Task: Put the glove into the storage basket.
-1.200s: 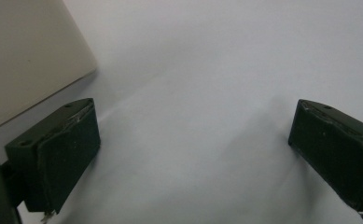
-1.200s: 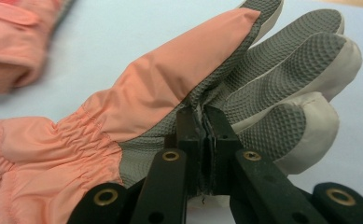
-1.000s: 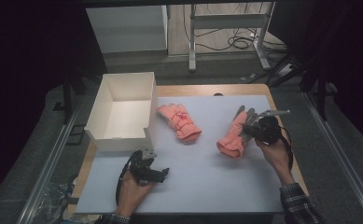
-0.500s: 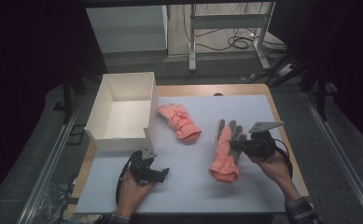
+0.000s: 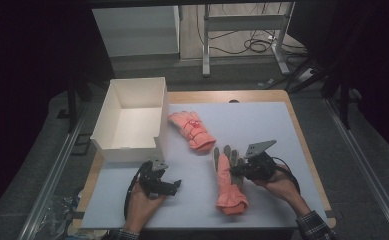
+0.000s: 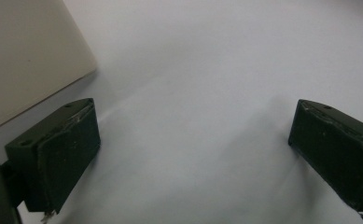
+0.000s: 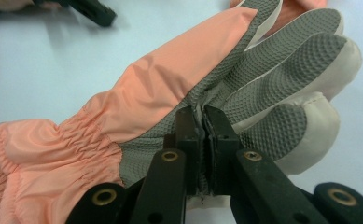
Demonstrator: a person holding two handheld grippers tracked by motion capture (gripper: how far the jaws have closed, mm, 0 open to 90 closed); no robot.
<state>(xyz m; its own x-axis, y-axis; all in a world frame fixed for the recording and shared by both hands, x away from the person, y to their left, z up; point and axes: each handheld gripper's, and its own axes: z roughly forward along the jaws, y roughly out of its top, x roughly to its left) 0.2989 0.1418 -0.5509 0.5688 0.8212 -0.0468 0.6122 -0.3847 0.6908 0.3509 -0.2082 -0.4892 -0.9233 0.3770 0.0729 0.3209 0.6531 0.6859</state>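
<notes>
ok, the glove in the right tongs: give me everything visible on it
The held glove is salmon-orange, shell-like fabric with a gathered wrist and a knit cuff. Its palm and fingers carry grey, dotted grip material with cream fingertips. It lies lengthwise on the pale table sheet, fingers toward the far side, cuff toward the person. The right tongs are shut on a fold of grey palm fabric.

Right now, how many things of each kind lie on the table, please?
Pink padded fabric gloves: 2 (one held, one lying free)
White open cardboard box: 1
Total: 3
</notes>
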